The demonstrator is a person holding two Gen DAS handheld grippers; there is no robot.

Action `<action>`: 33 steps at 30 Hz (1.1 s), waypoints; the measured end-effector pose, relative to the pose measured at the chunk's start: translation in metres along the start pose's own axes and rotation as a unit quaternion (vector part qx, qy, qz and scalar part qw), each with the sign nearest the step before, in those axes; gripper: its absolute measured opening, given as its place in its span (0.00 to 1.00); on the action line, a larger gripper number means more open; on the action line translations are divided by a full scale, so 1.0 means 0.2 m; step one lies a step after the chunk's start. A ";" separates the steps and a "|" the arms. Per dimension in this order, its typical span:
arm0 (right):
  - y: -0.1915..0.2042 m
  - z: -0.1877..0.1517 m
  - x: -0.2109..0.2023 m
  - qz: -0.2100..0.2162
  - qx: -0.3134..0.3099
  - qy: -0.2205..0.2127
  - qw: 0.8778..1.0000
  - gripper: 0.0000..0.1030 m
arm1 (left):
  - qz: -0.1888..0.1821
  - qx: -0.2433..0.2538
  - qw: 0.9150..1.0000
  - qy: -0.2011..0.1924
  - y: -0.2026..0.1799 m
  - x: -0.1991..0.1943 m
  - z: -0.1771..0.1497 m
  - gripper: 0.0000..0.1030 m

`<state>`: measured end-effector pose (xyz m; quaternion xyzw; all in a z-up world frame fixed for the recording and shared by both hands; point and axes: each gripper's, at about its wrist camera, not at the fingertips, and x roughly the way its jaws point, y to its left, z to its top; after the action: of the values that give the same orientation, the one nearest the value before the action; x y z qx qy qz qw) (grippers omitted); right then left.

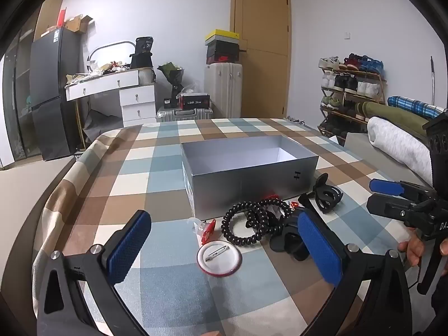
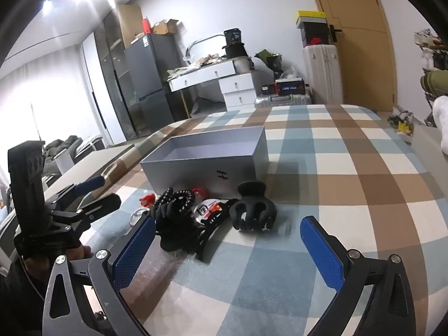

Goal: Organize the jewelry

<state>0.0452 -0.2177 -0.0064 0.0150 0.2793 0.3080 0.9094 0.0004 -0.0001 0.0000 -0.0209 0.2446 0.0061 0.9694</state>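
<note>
My fingers, left (image 1: pixel 224 240) and right (image 2: pixel 228 240), gape empty; accessories heaped against open grey cardboard box (image 1: pixel 246 184) for loading.

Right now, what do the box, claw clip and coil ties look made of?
Box: looks like card, matte silver-grey outside, paler inside; thin straight walls and folded corners suggest it.
Claw clip: likely matte black plastic; moulded curved teeth, no shine.
Coil ties: probably glossy black plastic or rubbery cord; spiral turns catch highlights. Can't confirm by look alone.
</note>
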 end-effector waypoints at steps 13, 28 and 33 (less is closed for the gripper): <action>0.02 0.00 0.01 -0.006 -0.011 -0.002 1.000 1.00 | 0.003 -0.002 1.000 -0.006 0.01 -0.01 -0.01 0.99; 0.01 0.00 0.01 -0.005 -0.010 0.000 1.000 1.00 | 0.001 0.002 1.000 -0.001 0.00 0.01 -0.01 0.99; 0.00 0.00 0.02 -0.005 -0.011 0.001 1.000 1.00 | 0.001 0.002 1.000 0.000 -0.01 0.01 -0.01 0.99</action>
<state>0.0474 -0.2151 -0.0073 0.0037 0.2770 0.3067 0.9106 0.0010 -0.0024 -0.0021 -0.0185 0.2444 0.0064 0.9695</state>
